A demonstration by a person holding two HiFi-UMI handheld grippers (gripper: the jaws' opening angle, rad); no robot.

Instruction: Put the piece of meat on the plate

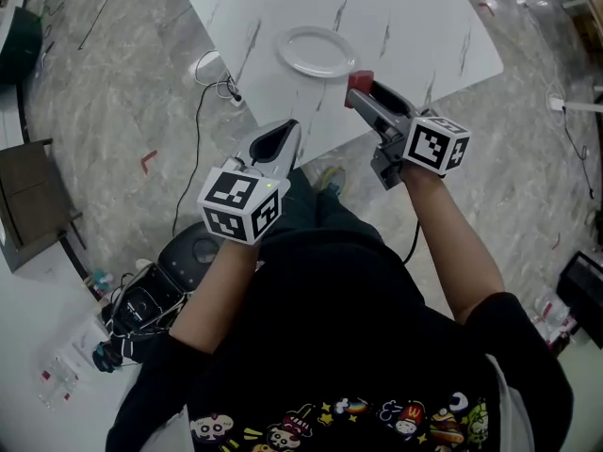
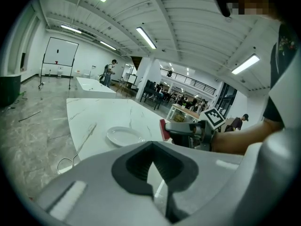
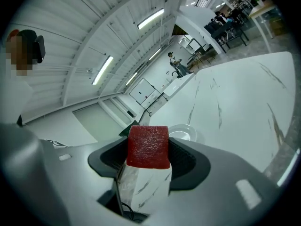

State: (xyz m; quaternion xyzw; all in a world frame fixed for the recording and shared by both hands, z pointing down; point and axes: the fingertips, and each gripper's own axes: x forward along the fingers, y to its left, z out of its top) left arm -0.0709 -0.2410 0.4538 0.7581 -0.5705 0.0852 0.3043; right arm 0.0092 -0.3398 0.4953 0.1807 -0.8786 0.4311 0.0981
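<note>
An empty white plate [image 1: 316, 52] lies on the white marble table [image 1: 415, 17], near its front edge. My right gripper [image 1: 361, 88] hovers just right of and nearer than the plate, shut on a red slab of meat [image 1: 359, 80]. In the right gripper view the meat [image 3: 148, 146] stands upright between the jaws, with the plate [image 3: 182, 132] beyond it. My left gripper [image 1: 279, 142] is off the table's front corner, shut with nothing in it. The left gripper view shows its jaws meeting [image 2: 153, 166], the plate [image 2: 124, 136] and the meat [image 2: 162, 129] ahead.
A white power strip with a black cable [image 1: 215, 72] lies on the grey floor left of the table. A black device [image 1: 188, 249] sits on the floor by my legs. A brown chair [image 1: 28, 201] stands at the far left. People move about in the far background.
</note>
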